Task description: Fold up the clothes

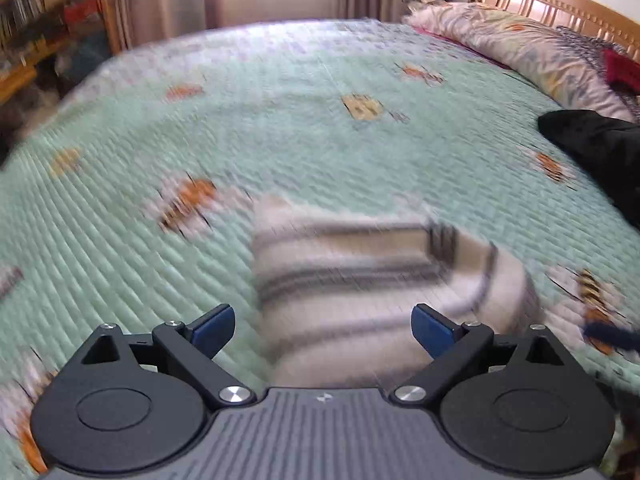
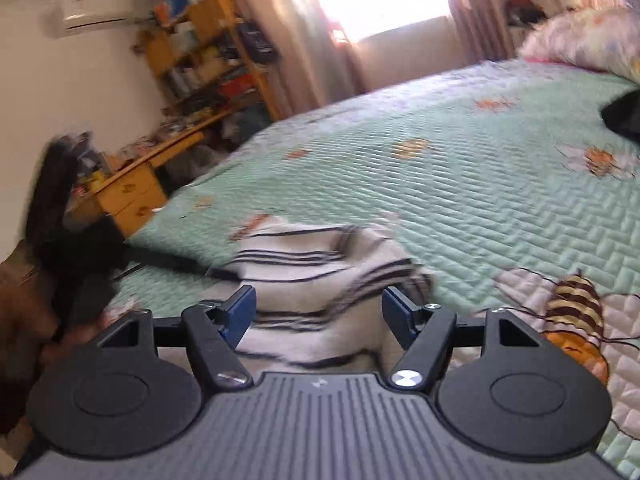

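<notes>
A folded white garment with dark stripes [image 1: 360, 280] lies on the green quilted bedspread [image 1: 280, 120]. My left gripper [image 1: 323, 330] hovers above its near edge, jaws wide apart, nothing between the blue pads. In the right wrist view the same striped garment [image 2: 320, 276] lies ahead of my right gripper [image 2: 319, 314], which also stands open and holds nothing. At the left of that view the left gripper [image 2: 72, 256] shows as a dark blur in a hand. Both pictures are smeared by motion.
A black garment [image 1: 596, 148] lies at the right side of the bed, also seen in the right wrist view [image 2: 624, 116]. Floral pillows [image 1: 520, 48] and a wooden headboard [image 1: 568, 4] are far right. Cluttered wooden shelves and a desk [image 2: 168, 128] stand left of the bed.
</notes>
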Demonstrator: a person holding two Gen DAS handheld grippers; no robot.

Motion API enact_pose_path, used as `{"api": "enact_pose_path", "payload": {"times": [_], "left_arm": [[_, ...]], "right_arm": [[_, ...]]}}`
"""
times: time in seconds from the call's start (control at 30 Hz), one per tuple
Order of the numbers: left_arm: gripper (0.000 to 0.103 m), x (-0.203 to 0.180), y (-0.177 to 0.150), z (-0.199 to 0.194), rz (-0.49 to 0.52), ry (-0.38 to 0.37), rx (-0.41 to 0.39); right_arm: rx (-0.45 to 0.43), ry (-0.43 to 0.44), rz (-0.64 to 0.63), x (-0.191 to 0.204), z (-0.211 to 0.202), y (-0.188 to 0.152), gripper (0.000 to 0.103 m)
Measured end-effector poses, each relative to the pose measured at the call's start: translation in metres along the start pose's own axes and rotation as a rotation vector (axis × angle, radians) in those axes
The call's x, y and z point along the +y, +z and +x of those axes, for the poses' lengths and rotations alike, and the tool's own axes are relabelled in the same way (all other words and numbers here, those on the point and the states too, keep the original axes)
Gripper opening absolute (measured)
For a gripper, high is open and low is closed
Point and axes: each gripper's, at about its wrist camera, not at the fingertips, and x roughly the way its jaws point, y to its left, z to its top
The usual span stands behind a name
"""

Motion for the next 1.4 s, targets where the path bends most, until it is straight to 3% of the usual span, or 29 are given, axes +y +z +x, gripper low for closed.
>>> {"api": "enact_pose_path", "payload": {"times": [0.17, 0.23, 0.3, 0.4, 0.47, 0.57, 0.73, 0.8, 0.87, 0.93, 1.1, 1.4], "left_arm": [[0.095, -0.013, 0.019, 0.050, 0.079, 0.019, 0.092], [0.095, -0.018, 0.020, 0.076, 0.100, 0.026, 0.147], [0.100, -0.018, 0.018, 0.096, 0.076, 0.009, 0.195], [0.103, -0.005, 0.020, 0.103, -0.006, -0.033, 0.217], [0.101, 0.000, 0.020, 0.096, -0.012, -0.042, 0.205], [0.089, 0.001, 0.017, 0.068, 0.001, -0.055, 0.150], [0.089, -0.012, -0.003, 0.010, 0.097, -0.127, 0.075], [0.091, -0.024, -0.022, 0.004, 0.165, -0.128, 0.079], [0.093, -0.035, -0.045, 0.018, 0.189, -0.112, 0.127], [0.099, -0.042, -0.059, 0.022, 0.205, -0.068, 0.089], [0.099, -0.037, -0.057, 0.019, 0.140, -0.054, 0.092], [0.098, -0.029, -0.069, -0.026, 0.117, -0.033, 0.044]], "right_arm": [[0.054, 0.038, -0.097, 0.022, 0.013, -0.019, 0.071], [0.084, 0.011, -0.177, 0.021, 0.022, -0.034, 0.071], [0.114, -0.021, -0.261, 0.020, 0.031, -0.049, 0.072], [0.111, -0.020, -0.246, 0.019, 0.028, -0.049, 0.072], [0.114, -0.008, -0.227, 0.017, 0.024, -0.046, 0.072], [0.101, 0.015, -0.165, 0.018, 0.011, -0.039, 0.073], [0.044, 0.098, -0.160, 0.038, -0.025, -0.037, 0.073], [0.108, 0.105, -0.173, 0.042, -0.021, -0.048, 0.073], [0.226, 0.030, -0.179, 0.034, 0.000, -0.069, 0.073], [0.195, 0.019, -0.217, 0.034, 0.003, -0.083, 0.074], [0.182, 0.010, -0.216, 0.037, 0.003, -0.083, 0.076], [0.199, 0.002, -0.144, 0.043, 0.001, -0.083, 0.091]]}}
